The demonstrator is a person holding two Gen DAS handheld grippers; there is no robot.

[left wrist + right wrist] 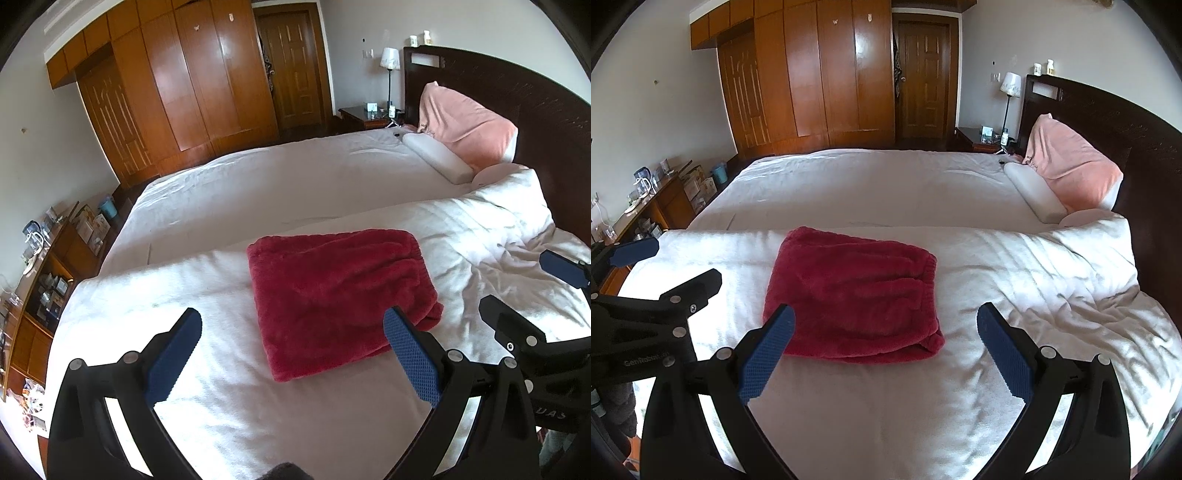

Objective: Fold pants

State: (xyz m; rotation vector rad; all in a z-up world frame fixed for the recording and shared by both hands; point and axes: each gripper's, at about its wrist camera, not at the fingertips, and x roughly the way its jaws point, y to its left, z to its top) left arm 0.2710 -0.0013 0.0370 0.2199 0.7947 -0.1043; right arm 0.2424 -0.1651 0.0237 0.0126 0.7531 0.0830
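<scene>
The red fleece pants (340, 299) lie folded into a compact rectangle on the white duvet (184, 317); in the right wrist view the pants (853, 299) show their elastic waistband at the right side. My left gripper (291, 328) hovers open just short of the bundle's near edge, with nothing between its blue pads. My right gripper (886, 325) is likewise open and empty above the bundle's near edge. Each gripper shows in the other's view: the right gripper (517, 288) at the far right, the left gripper (676, 258) at the far left.
A white pillow (1034, 192) and a pink-covered pillow (1075, 162) rest against the dark headboard (1137, 140). A nightstand with a lamp (1010, 88) stands beyond the bed. Wooden wardrobes (820, 74) line the far wall; a cluttered low cabinet (646, 199) is at the left.
</scene>
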